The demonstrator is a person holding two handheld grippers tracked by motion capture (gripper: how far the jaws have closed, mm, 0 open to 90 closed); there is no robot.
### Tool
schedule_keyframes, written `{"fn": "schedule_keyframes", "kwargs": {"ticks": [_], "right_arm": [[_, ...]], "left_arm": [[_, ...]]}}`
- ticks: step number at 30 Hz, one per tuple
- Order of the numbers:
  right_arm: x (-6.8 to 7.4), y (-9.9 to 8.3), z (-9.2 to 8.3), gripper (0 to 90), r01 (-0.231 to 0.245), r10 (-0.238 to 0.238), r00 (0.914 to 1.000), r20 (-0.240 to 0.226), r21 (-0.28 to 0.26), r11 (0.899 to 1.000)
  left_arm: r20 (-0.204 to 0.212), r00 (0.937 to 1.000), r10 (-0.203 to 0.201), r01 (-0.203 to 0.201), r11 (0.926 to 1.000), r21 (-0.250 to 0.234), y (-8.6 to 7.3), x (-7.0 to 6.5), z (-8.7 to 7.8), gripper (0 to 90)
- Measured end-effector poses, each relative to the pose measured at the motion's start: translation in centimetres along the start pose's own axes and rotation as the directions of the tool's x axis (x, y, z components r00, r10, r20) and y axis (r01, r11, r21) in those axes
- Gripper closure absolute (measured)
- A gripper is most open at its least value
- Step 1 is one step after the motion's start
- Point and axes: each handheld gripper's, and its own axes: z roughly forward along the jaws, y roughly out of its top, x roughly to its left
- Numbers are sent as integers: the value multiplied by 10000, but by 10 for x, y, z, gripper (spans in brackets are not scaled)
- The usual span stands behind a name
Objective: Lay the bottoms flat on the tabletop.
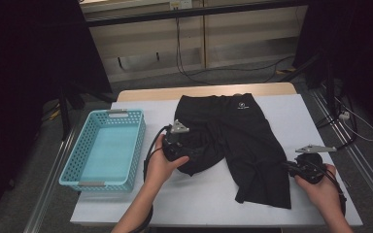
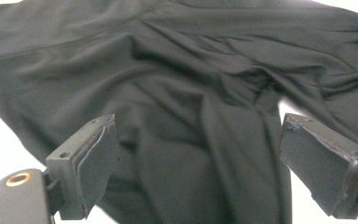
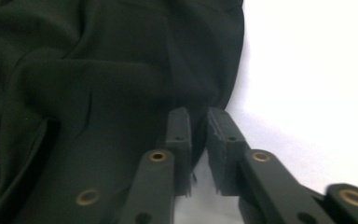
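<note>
Black shorts (image 1: 243,141) between wide left tongs (image 2: 193,158)

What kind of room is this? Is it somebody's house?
Probably not a house: it looks like a lab or workshop. Dark stands flank the white table, cables trail over the bare floor, and black shorts lie beside a blue basket.

You have black shorts (image 1: 243,141) lying flat on the white table (image 1: 291,116), waistband toward the far edge, a small white logo near the waist. The leg on your right stretches straight toward you, hem near the front edge. The leg on your left is bunched and folded inward, creased.
</note>
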Motion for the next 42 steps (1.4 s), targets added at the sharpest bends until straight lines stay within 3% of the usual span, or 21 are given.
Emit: {"fn": "schedule_keyframes", "kwargs": {"ticks": [2, 10, 13, 16, 18, 21, 31, 32, 33, 35, 37, 39, 42], "right_arm": [[1, 0, 1, 888, -62, 61, 9998, -204, -35, 10000], [2, 2, 1, 900, -57, 55, 9996, -293, -52, 10000], [3, 1, 1, 900, -85, 83, 9995, -294, -59, 9999], [3, 0, 1, 900, -63, 60, 9995, -295, -81, 9999], [3, -1, 1, 900, -42, 39, 9996, -286, -131, 9999], [4, -1, 1, 900, -83, 79, 9996, -277, -146, 9999], [5, -2, 0, 900, -3, -4, 9996, -291, -218, 9998], [5, -2, 0, 900, -3, -4, 9996, -291, -218, 9998], [5, -2, 0, 900, 19, -26, 9995, -320, -205, 9998], [6, -2, 0, 900, 86, -93, 9993, -355, -190, 9998], [7, -2, 1, 900, 128, -135, 9991, -412, -180, 9998], [8, -1, 1, 900, 101, -112, 9985, -532, -210, 9997], [9, 1, 1, 900, 126, -145, 9986, -510, -381, 9992]], "left_arm": [[134, 9998, 141, -141, 9999, -19, 1, -7, 4, 125], [923, 9956, 156, -112, 9987, -489, 8, -30, 16, 140], [1230, 9922, 225, -167, 9987, -478, 8, -37, 21, 200], [1297, 9895, 646, -595, 9973, -423, 9, -50, 32, 248], [1455, 9879, 544, -497, 9981, -358, 8, -54, 36, 335], [1549, 9858, 655, -662, 9978, -6, 5, -61, 50, 437], [1759, 9821, 679, -772, 9959, 466, 1, -64, 66, 690], [1741, 9817, 772, -871, 9949, 499, 1, -64, 67, 760], [1814, 9802, 794, -920, 9938, 619, 1, -64, 68, 760], [1745, 9808, 875, -1003, 9928, 658, 0, -64, 69, 849], [1875, 9798, 699, -856, 9933, 772, 1, -62, 69, 900], [1661, 9836, 702, -836, 9937, 748, 1, -57, 68, 900], [1319, 9907, 333, -409, 9976, 552, 3, -37, 60, 900]]}}
